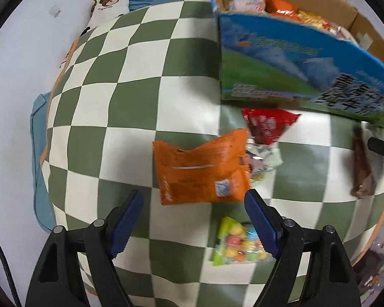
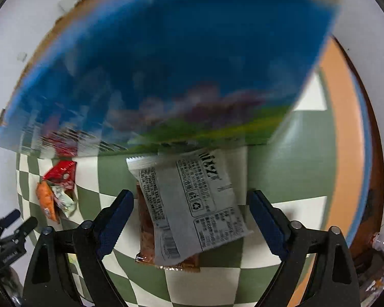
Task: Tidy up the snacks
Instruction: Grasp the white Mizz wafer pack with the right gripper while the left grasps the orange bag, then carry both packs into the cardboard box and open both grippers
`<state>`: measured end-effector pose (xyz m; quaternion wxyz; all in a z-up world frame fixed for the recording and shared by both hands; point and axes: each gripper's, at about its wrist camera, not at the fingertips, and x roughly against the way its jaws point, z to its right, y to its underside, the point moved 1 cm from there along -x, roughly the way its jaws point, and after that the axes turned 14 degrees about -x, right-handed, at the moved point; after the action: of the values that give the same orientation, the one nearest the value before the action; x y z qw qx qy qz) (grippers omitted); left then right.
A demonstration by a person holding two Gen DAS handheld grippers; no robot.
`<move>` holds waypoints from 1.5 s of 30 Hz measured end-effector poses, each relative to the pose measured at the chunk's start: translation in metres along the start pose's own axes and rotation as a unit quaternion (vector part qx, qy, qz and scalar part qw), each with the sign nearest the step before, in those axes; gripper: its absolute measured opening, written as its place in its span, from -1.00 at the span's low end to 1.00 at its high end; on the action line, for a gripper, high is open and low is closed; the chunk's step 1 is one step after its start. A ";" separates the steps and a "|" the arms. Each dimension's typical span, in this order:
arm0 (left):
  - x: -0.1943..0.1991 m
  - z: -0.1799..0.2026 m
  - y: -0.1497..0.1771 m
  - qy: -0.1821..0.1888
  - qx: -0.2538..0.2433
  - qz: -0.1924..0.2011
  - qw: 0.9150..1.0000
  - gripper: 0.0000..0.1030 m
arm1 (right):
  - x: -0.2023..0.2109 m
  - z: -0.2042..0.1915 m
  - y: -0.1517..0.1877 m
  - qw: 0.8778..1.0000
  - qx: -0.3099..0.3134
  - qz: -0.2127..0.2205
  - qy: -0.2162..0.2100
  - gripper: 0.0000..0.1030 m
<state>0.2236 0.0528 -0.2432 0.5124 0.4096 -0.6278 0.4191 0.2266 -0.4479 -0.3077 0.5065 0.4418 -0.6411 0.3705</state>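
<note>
An orange foil snack packet [image 1: 201, 167] is seen lying flat on the green-and-white checkered cloth [image 1: 130, 81], just ahead of the left hand-held gripper [image 1: 193, 226], whose jaws are held wide with nothing between them. A red wrapper [image 1: 268, 125] and a clear bag of coloured candies [image 1: 239, 243] are spotted close by. The blue-and-green printed cardboard box [image 1: 294, 71], with packets inside, is found just beyond. Under the right hand-held gripper [image 2: 190, 226], a grey printed sachet [image 2: 192, 204] is seen resting on a brown bar [image 2: 147, 230]; those jaws are spread wide, gripping nothing.
</note>
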 end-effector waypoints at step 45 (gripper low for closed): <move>-0.097 -0.029 0.046 0.110 0.027 -0.089 0.990 0.40 | -0.052 -0.115 0.134 0.997 0.074 -0.023 0.021 0.37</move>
<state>0.2025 0.1027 -0.3398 0.6021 0.4286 -0.5177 0.4310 0.1423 -0.2865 -0.3373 0.4941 0.4852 -0.5906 0.4143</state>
